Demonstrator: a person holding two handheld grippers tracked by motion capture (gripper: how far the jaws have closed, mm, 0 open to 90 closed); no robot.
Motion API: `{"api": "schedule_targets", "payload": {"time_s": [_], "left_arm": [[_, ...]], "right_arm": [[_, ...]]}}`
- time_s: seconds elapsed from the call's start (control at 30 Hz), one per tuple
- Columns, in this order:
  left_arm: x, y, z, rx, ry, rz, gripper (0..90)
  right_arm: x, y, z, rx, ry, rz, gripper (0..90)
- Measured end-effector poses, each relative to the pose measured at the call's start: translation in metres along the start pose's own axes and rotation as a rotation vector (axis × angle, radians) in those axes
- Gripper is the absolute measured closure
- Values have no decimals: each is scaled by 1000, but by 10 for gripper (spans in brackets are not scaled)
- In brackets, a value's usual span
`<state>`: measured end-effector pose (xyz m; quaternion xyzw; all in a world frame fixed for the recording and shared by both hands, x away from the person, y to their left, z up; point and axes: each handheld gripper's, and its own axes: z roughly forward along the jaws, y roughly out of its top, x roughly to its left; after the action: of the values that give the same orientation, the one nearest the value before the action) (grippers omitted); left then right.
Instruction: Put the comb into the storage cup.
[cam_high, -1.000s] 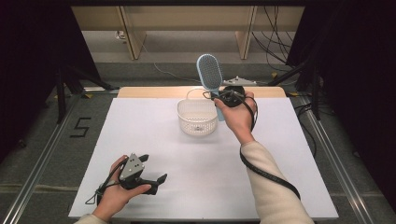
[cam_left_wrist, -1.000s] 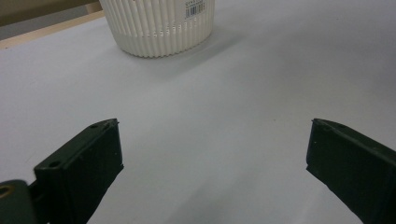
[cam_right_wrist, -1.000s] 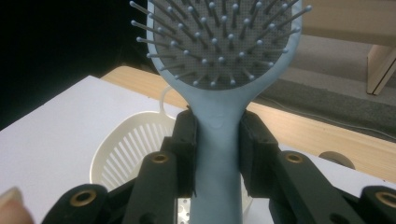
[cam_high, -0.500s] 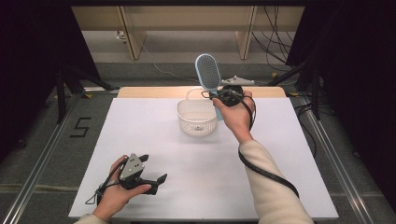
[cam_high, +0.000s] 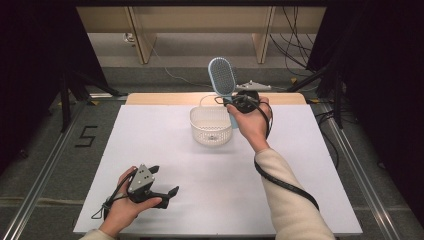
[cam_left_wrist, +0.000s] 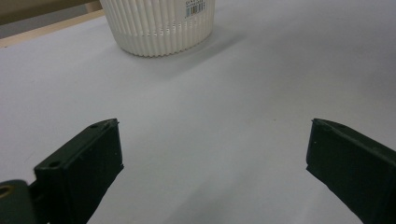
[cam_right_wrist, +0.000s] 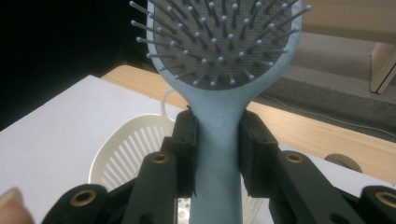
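A light blue hairbrush stands head up over the far side of the table, beside the right rim of a white ribbed basket. My right gripper is shut on its handle; in the right gripper view both pads clamp the hairbrush just below the bristled head, with the basket beneath. My left gripper rests near the table's front left, held low over the white surface. In the left gripper view its jaws stand wide apart with nothing between the fingertips, and the basket sits ahead.
The white table top has bare room between the two hands and to the right. A wooden strip runs along its far edge. Cables and dark stands lie on the floor beyond.
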<state>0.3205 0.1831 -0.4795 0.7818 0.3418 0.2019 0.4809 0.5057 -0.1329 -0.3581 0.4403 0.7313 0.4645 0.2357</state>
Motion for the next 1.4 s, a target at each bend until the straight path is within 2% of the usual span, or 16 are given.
{"api": "schedule_targets", "payload": {"time_s": [1.4], "left_arm": [[0, 0, -1, 1, 3, 0, 30]], "right_arm": [[0, 0, 13, 0, 11, -7, 707]]}}
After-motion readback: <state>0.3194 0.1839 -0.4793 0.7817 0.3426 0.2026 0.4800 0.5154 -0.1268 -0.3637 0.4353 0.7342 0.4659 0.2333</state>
